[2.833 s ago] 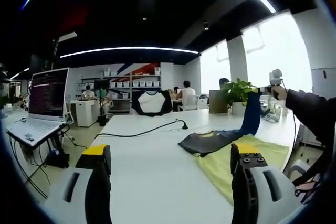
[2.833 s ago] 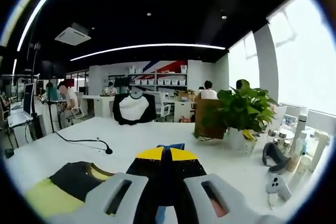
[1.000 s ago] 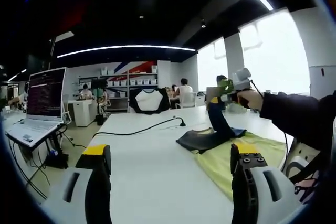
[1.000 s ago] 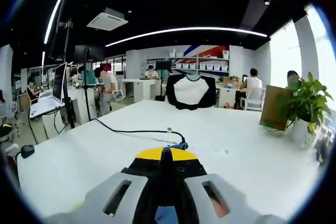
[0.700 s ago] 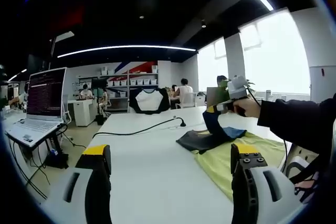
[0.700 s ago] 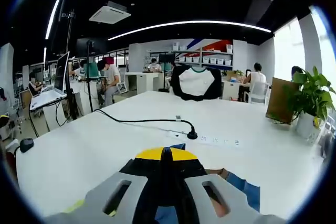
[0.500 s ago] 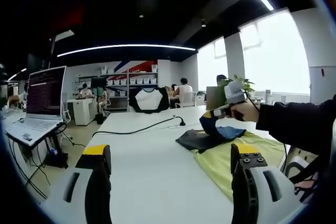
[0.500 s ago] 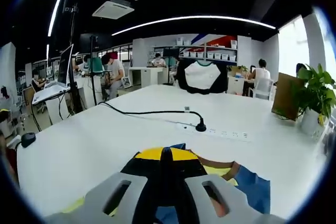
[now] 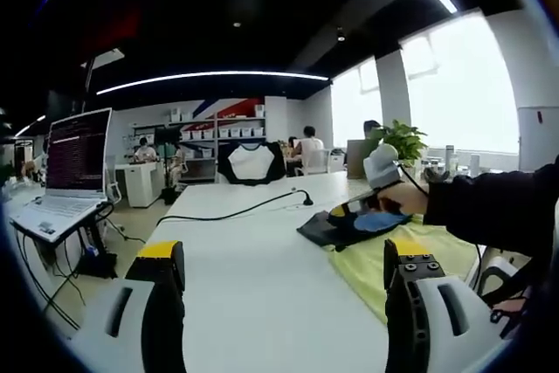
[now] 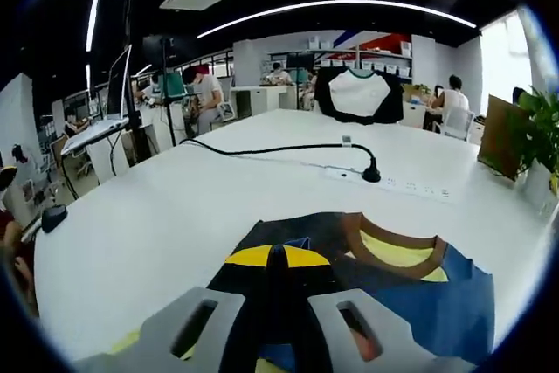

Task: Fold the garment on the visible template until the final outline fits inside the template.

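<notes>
The garment [image 9: 336, 226] lies on the white table [image 9: 253, 268], dark grey with a blue part [image 9: 377, 221] folded over it. A yellow-green layer [image 9: 376, 264] spreads under it toward me. My right gripper [image 9: 349, 209], held in a hand, is low over the garment and pinches the blue part. In the right gripper view its jaws [image 10: 277, 256] are shut on dark fabric of the garment [image 10: 349, 251], beside the brown collar [image 10: 389, 240] and the blue part [image 10: 458, 303]. My left gripper [image 9: 285, 251] stands open above the bare table, left of the garment, holding nothing.
A laptop [image 9: 74, 159] stands on a stand at the left. A black cable [image 9: 231, 214] runs to a power strip [image 10: 389, 183] beyond the garment. A potted plant [image 9: 402, 140] stands at the far right. A mouse [image 10: 52, 216] lies at the table's left edge. People sit at desks behind.
My right gripper has carried the blue part from high at the right down over the dark part, close to the table. The left gripper has stayed still and open.
</notes>
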The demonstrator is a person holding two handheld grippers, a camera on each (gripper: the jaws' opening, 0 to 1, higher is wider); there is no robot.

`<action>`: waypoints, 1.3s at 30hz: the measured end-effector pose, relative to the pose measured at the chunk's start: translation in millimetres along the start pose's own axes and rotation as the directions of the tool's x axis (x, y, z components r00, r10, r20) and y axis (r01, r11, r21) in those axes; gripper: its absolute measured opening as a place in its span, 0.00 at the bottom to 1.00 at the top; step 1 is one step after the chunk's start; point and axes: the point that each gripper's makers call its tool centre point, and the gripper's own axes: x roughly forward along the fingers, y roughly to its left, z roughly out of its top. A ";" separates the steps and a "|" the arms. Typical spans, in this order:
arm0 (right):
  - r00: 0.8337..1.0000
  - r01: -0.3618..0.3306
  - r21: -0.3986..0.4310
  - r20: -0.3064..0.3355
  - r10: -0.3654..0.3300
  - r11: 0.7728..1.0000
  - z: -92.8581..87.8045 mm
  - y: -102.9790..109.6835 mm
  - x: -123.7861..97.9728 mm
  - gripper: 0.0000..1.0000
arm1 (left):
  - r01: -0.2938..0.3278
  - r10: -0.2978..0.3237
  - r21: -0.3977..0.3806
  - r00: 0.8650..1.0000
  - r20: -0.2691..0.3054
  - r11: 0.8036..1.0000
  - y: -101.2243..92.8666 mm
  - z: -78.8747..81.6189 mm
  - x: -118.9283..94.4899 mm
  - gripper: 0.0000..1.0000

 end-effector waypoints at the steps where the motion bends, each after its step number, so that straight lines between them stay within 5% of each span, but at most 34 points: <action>1: 1.000 -0.004 0.002 -0.001 0.004 1.000 -2.0 2.1 1.1 0.00 | 0.002 -0.002 0.000 1.000 -0.002 1.000 -0.6 -1.1 -0.1 1.00; 10: 0.995 -0.074 -0.005 -0.068 0.074 0.997 -23.7 25.5 13.1 0.01 | 0.007 -0.007 -0.004 1.000 -0.006 1.000 -2.4 -1.5 -1.1 1.00; 19: 0.989 -0.146 0.024 -0.006 0.146 0.989 -2.7 37.2 6.6 0.07 | 0.014 -0.014 -0.006 1.000 -0.015 1.000 -5.9 -1.0 -0.3 1.00; 21: 0.983 -0.152 -0.055 0.097 0.157 0.987 21.1 38.5 1.0 0.08 | 0.017 -0.017 -0.005 1.000 -0.018 1.000 -7.3 -0.9 -0.7 1.00; 22: 0.977 -0.113 -0.206 0.156 0.147 0.972 36.6 38.4 -5.0 0.10 | 0.018 -0.018 -0.005 1.000 -0.017 1.000 -7.7 -0.6 -1.0 1.00; 25: 0.982 -0.064 -0.344 0.143 0.120 0.937 44.2 39.3 -13.1 0.17 | 0.013 -0.013 -0.005 1.000 -0.015 1.000 -6.5 0.2 -1.7 1.00; 31: 0.986 -0.096 -0.294 0.103 0.131 0.951 41.7 33.3 -17.9 0.17 | 0.018 -0.018 -0.005 1.000 -0.017 1.000 -7.3 -0.5 -0.6 1.00; 36: 0.995 -0.079 -0.235 0.043 0.091 0.969 21.1 11.9 -22.5 0.23 | 0.023 -0.023 -0.005 1.000 -0.017 1.000 -7.7 -1.1 1.7 1.00; 39: 0.992 -0.064 -0.244 0.093 0.089 0.968 34.5 1.6 -31.7 0.27 | 0.026 -0.026 0.003 1.000 -0.016 1.000 -6.9 -0.4 2.1 1.00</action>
